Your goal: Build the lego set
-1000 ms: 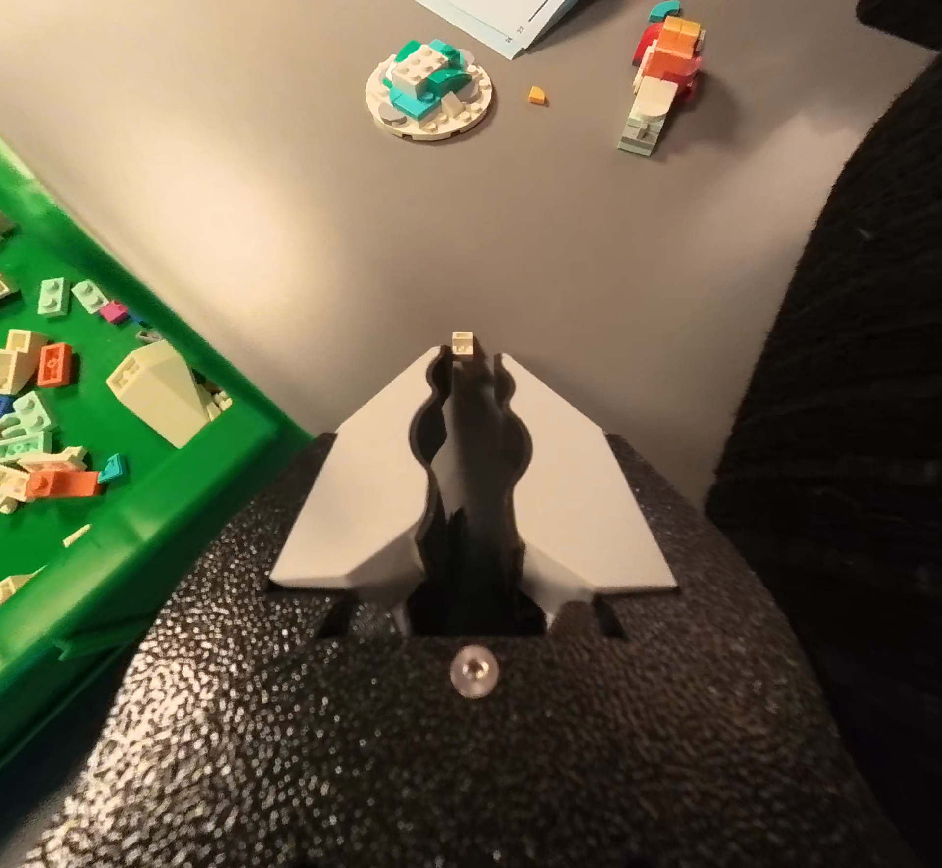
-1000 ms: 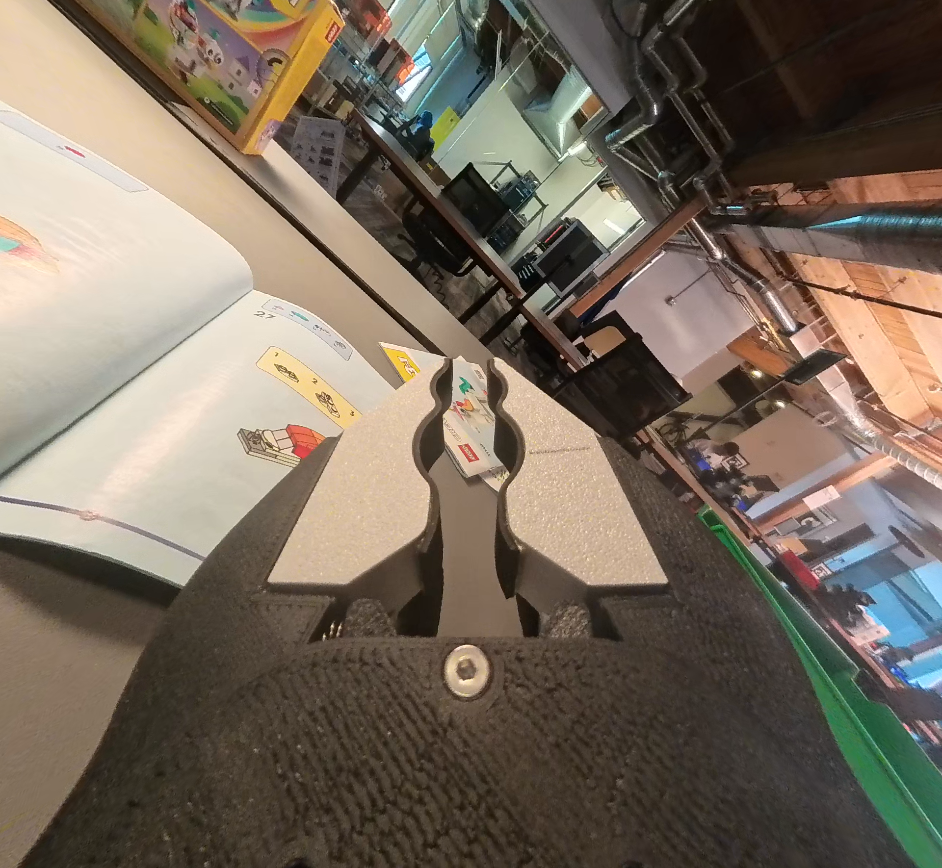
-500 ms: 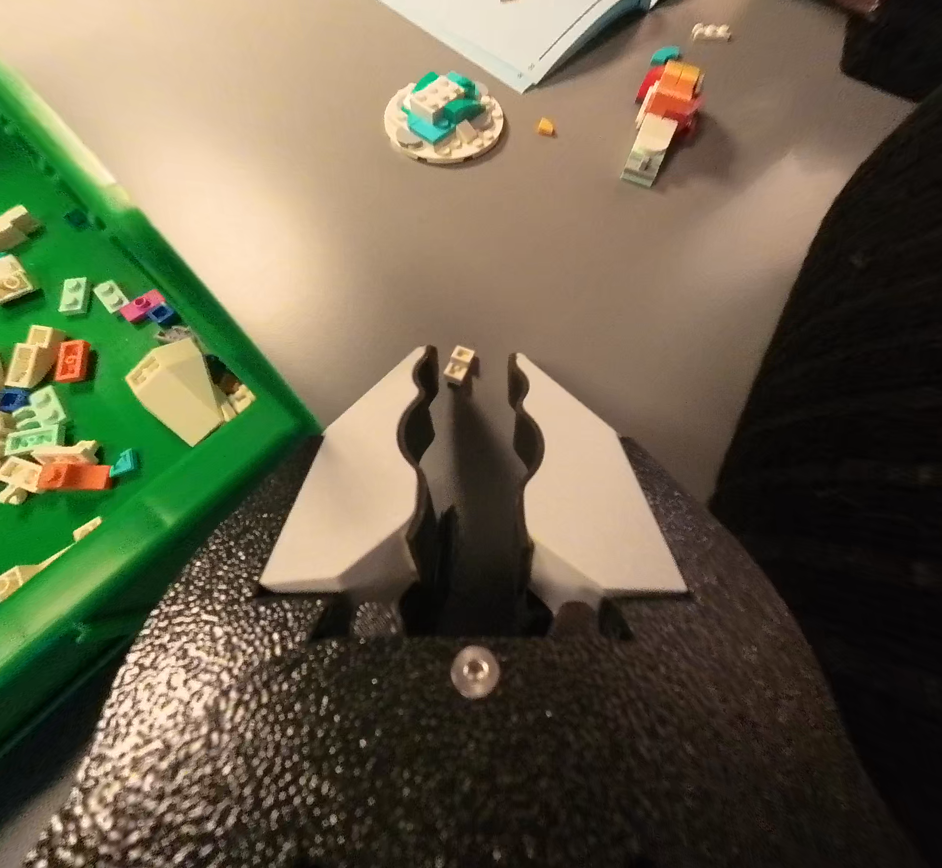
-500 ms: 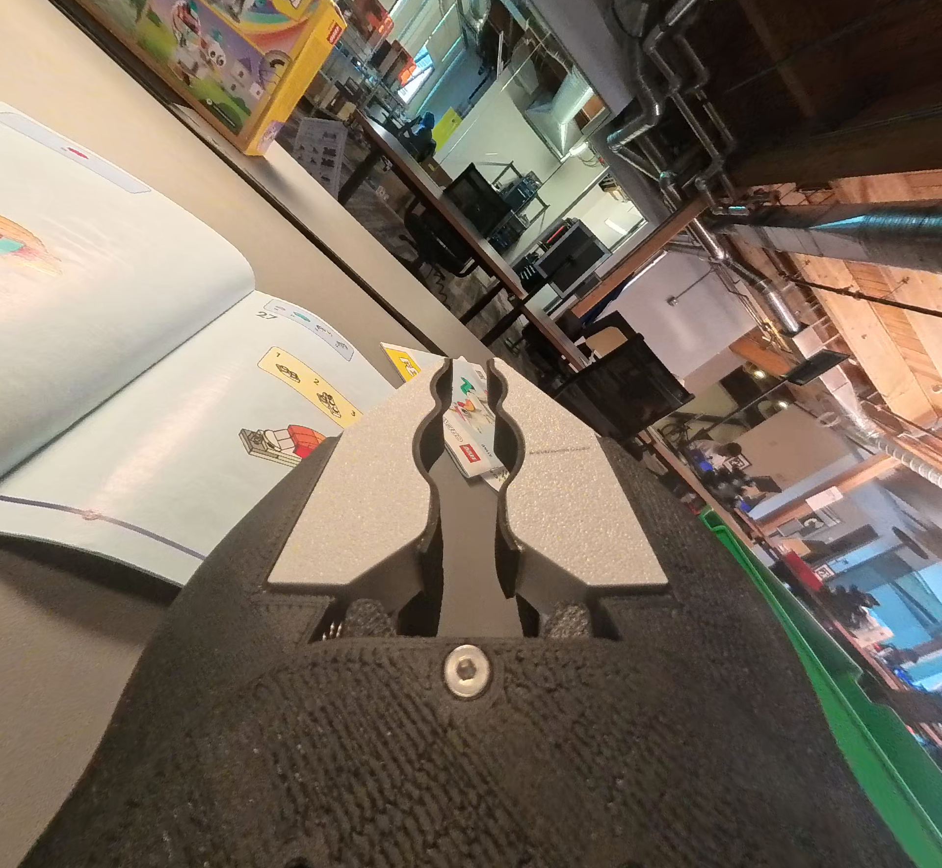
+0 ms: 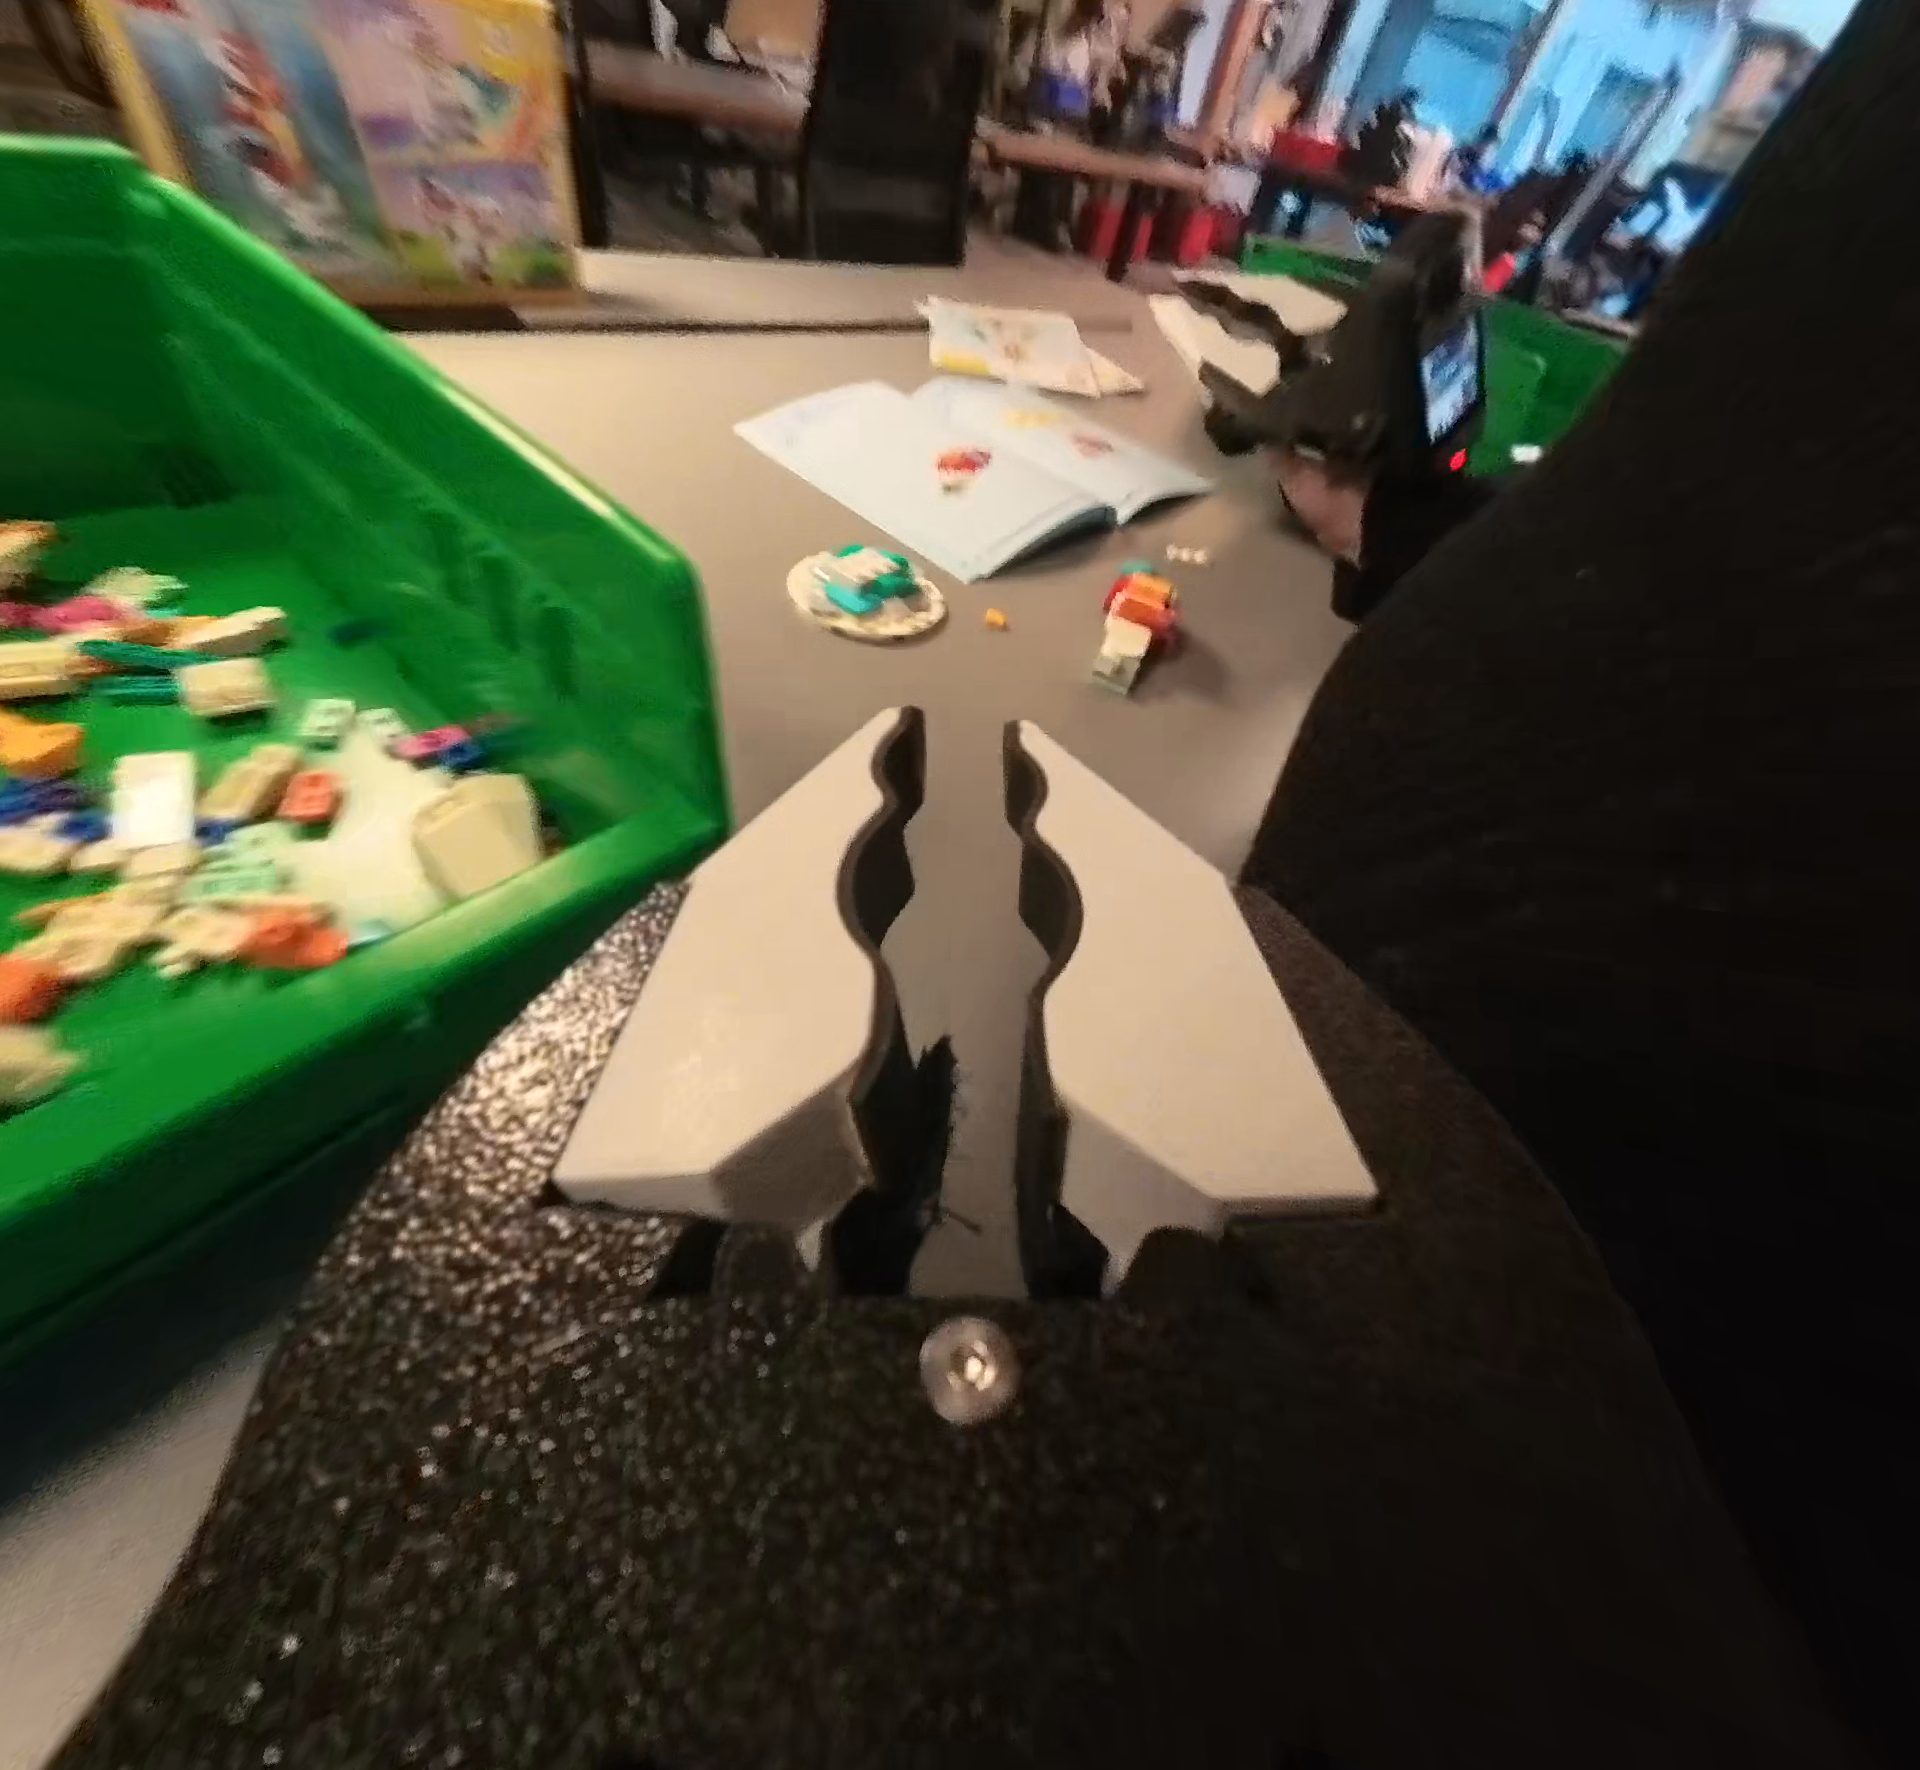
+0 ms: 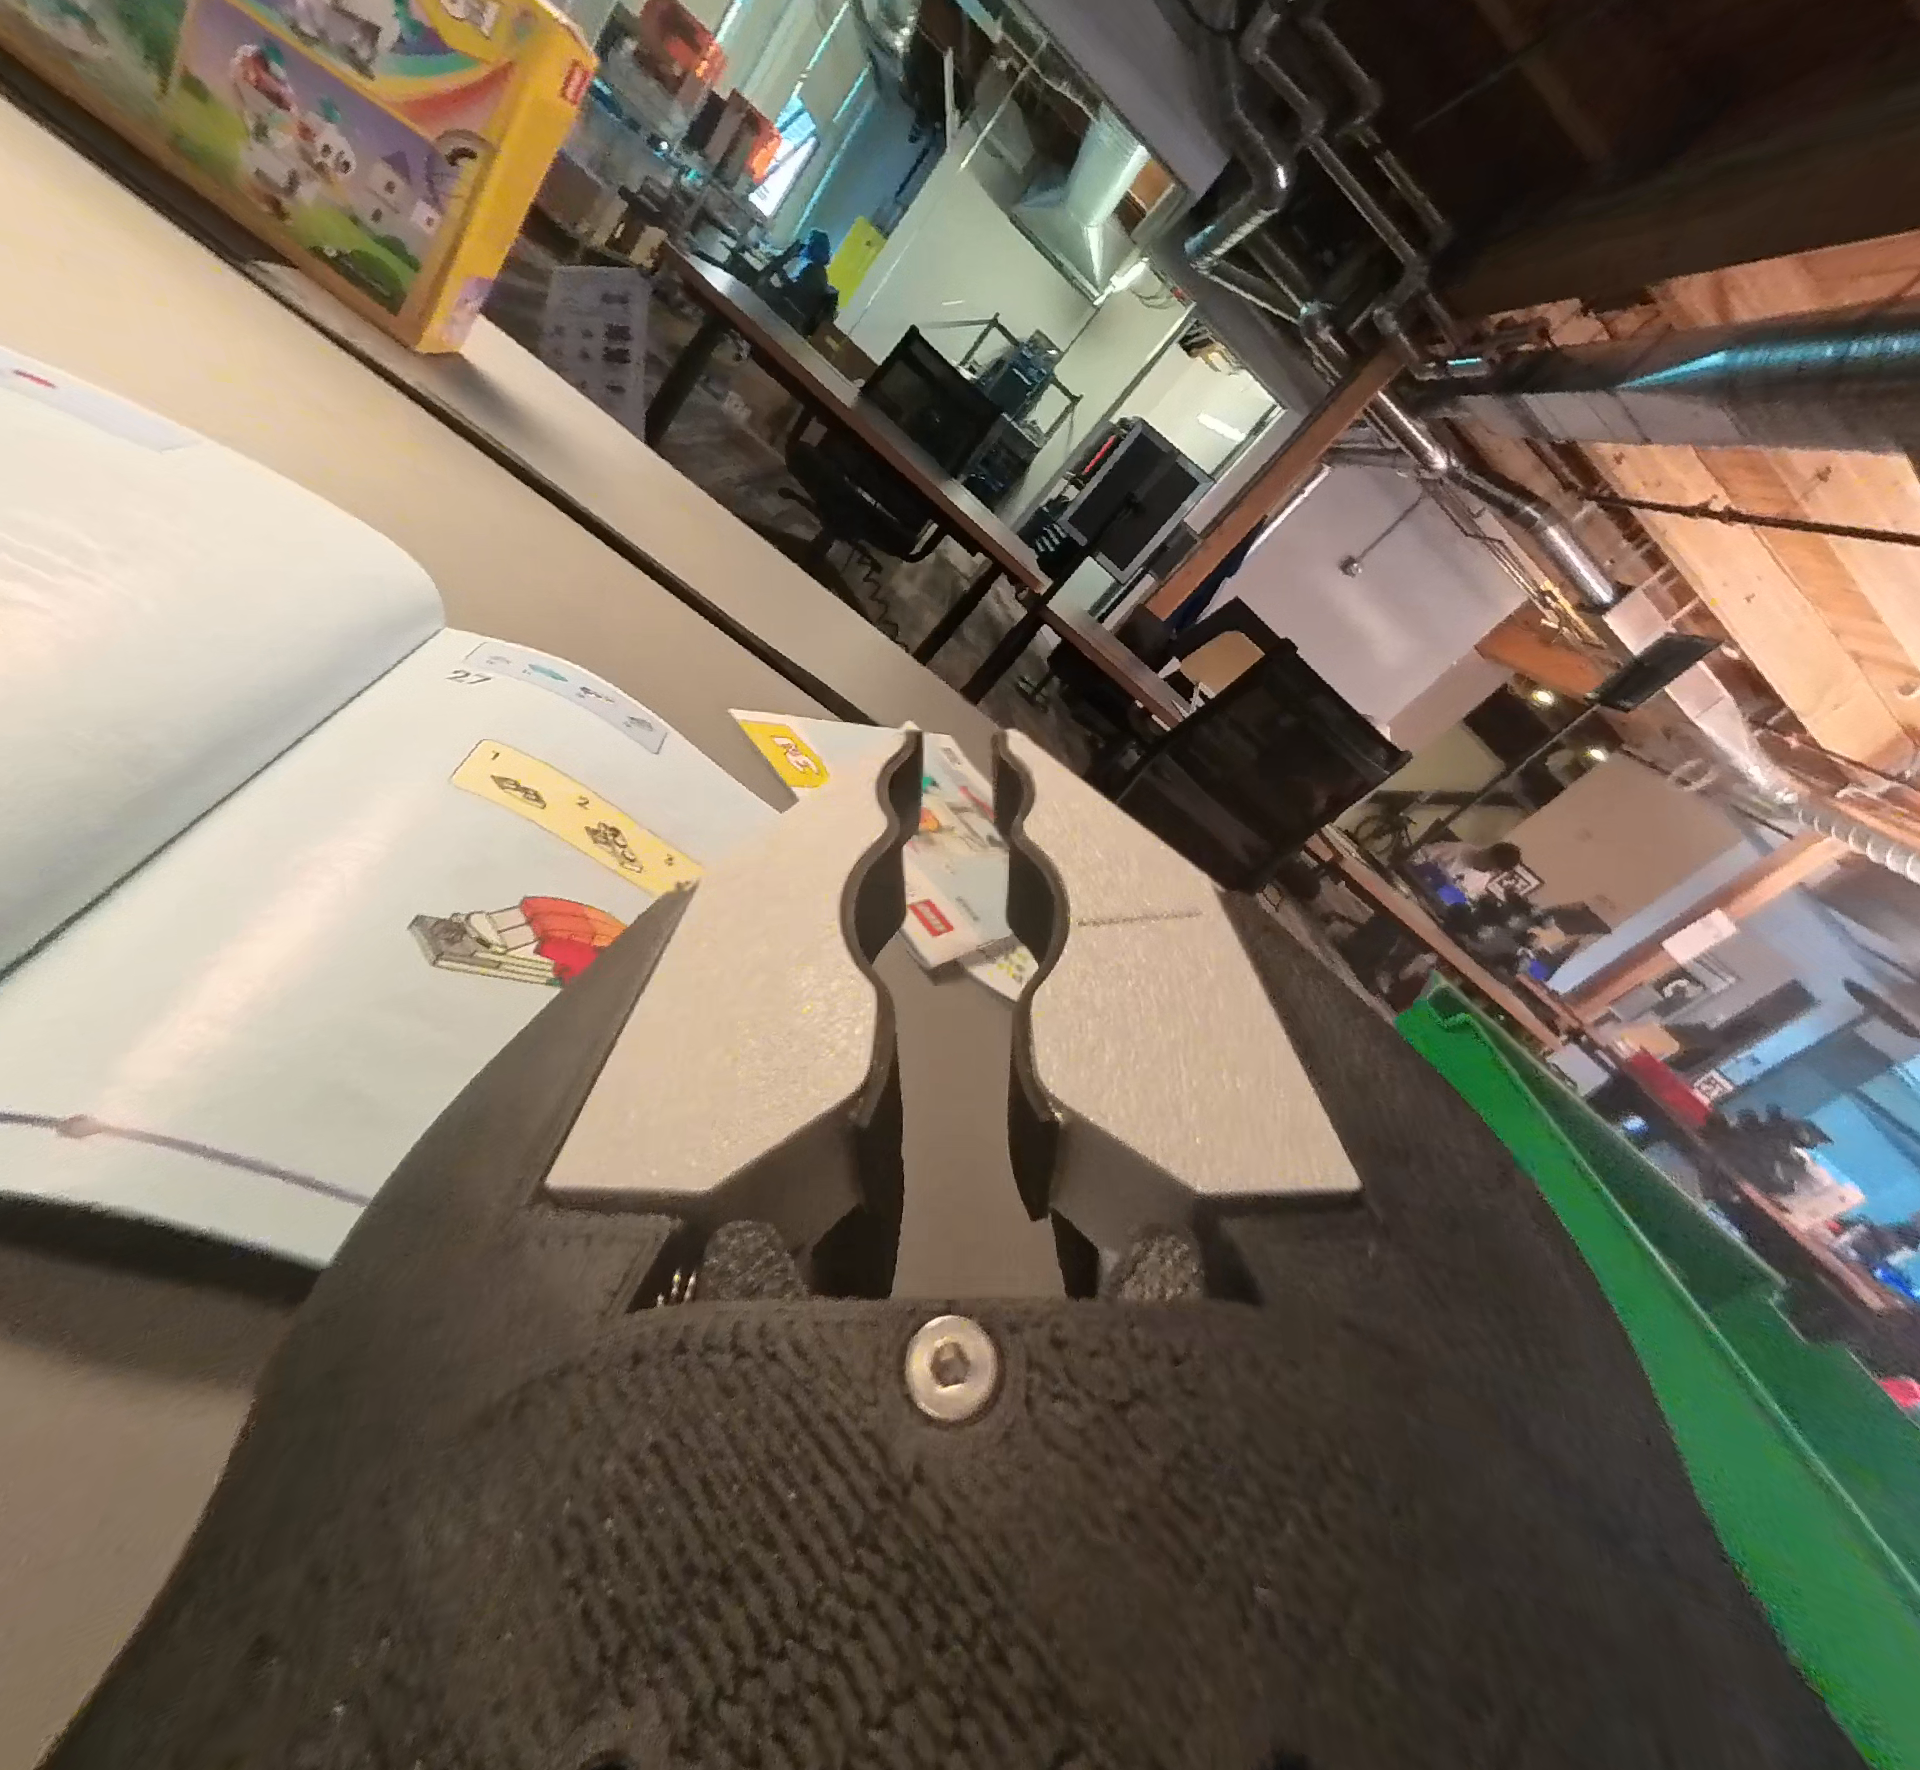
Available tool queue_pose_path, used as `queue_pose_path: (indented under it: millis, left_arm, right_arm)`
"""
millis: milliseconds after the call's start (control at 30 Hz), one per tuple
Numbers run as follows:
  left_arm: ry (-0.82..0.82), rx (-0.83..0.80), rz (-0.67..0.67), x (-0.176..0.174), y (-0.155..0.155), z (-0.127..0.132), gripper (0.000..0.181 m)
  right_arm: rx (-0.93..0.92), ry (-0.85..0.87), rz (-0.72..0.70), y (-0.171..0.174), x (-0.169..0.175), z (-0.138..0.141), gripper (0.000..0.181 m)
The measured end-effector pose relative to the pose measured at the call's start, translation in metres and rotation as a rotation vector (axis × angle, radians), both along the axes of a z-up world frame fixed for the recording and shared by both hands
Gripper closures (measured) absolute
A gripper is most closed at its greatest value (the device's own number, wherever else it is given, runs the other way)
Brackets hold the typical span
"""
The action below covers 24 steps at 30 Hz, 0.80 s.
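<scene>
My left gripper (image 5: pixel 963 733) is open by a narrow gap and empty, above the grey table (image 5: pixel 644 401) beside the green bin (image 5: pixel 416 494) of loose bricks. Ahead of it lie a round tan plate build with teal and white bricks (image 5: pixel 865 590), a red, orange and white build (image 5: pixel 1138 624), a tiny orange piece (image 5: pixel 997 619) and a small white piece (image 5: pixel 1188 554). The open instruction booklet (image 5: pixel 966 463) lies behind them. My right gripper (image 6: pixel 958 741) rests low by that booklet (image 6: pixel 260 785), slightly open and empty. It also shows in the left wrist view (image 5: pixel 1179 299).
The set's box (image 5: pixel 343 120) stands at the table's back edge and shows in the right wrist view (image 6: pixel 312 79). A folded leaflet (image 6: pixel 956 879) lies past my right fingertips. A second green bin (image 6: pixel 1662 1305) is at the right. A dark sleeve (image 5: pixel 1610 785) fills the left view's right side. The grippers' ends are close to 45 centimetres from one another. My left gripper is the nearer one to the tiny orange piece (image 5: pixel 997 619): about 20 centimetres, against 25 centimetres.
My left gripper opened and let go of the small tan brick, then tilted up and drew back; the brick is out of sight. The right gripper has not moved.
</scene>
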<state>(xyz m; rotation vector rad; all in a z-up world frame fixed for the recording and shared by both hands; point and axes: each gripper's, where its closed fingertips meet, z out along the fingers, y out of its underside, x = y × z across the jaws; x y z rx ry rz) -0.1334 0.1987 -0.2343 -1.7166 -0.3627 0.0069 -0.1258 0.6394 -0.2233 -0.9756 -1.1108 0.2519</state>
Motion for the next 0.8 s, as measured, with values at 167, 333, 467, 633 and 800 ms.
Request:
queue_pose_path:
  millis: [167,333,467,633,800]
  left_arm:
    - [0.096,-0.018,0.23,-0.039,-0.055,0.027,0.167]
    - [0.226,-0.119,0.615,-0.093,-0.115,0.049,0.155]
    - [0.238,-0.056,0.897,-0.111,-0.153,0.054,0.154]
    - [0.222,-0.041,0.873,-0.112,-0.142,0.05,0.151]
    - [0.246,-0.055,0.868,-0.111,-0.14,0.051,0.153]
  right_arm:
    - [0.03,0.079,-0.018,0.01,-0.005,0.014,0.17]
    - [0.016,0.158,0.005,0.018,-0.013,0.025,0.171]
    - [0.015,0.177,0.04,0.024,-0.023,0.028,0.172]
    - [-0.012,0.194,0.044,0.033,-0.034,0.029,0.172]
    - [-0.038,0.212,0.048,0.035,-0.033,0.029,0.172]
